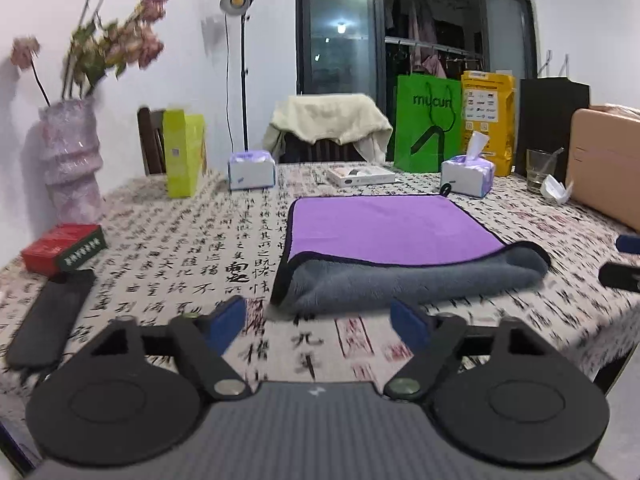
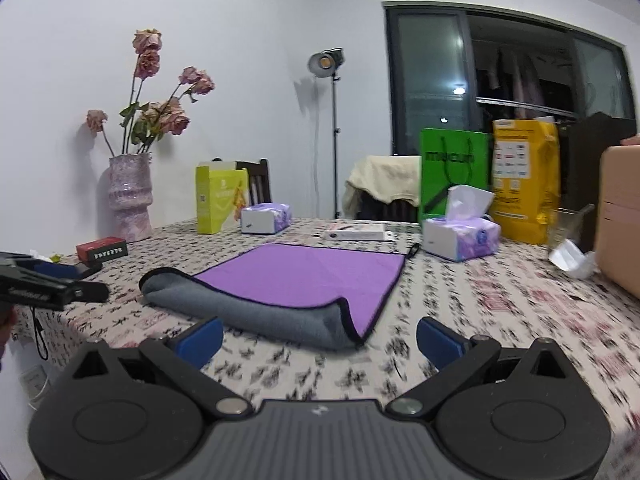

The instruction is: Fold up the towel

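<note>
Lying crosswise just ahead, the towel (image 1: 384, 236) presents its rolled near edge to both grippers' spread, empty fingers (image 1: 228, 318).

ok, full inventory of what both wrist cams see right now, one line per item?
towel: 1, purple top, grey underside, table centre, near edge rolled over
tablecloth: 1, white with black and red calligraphy, covers the table
vase: 1, pink, holding dried pink roses, far left
red box: 1, left edge
yellow-green box: 1, upright, behind the towel to its left
tissue packs: 2, white and purple, far side
flat white box: 1, far centre
green bag: 1, far right
yellow bag: 1, beside the green bag
glass: 1, clear, far right
left gripper: 1, black, blue pads, open
right gripper: 1, same, open
</note>
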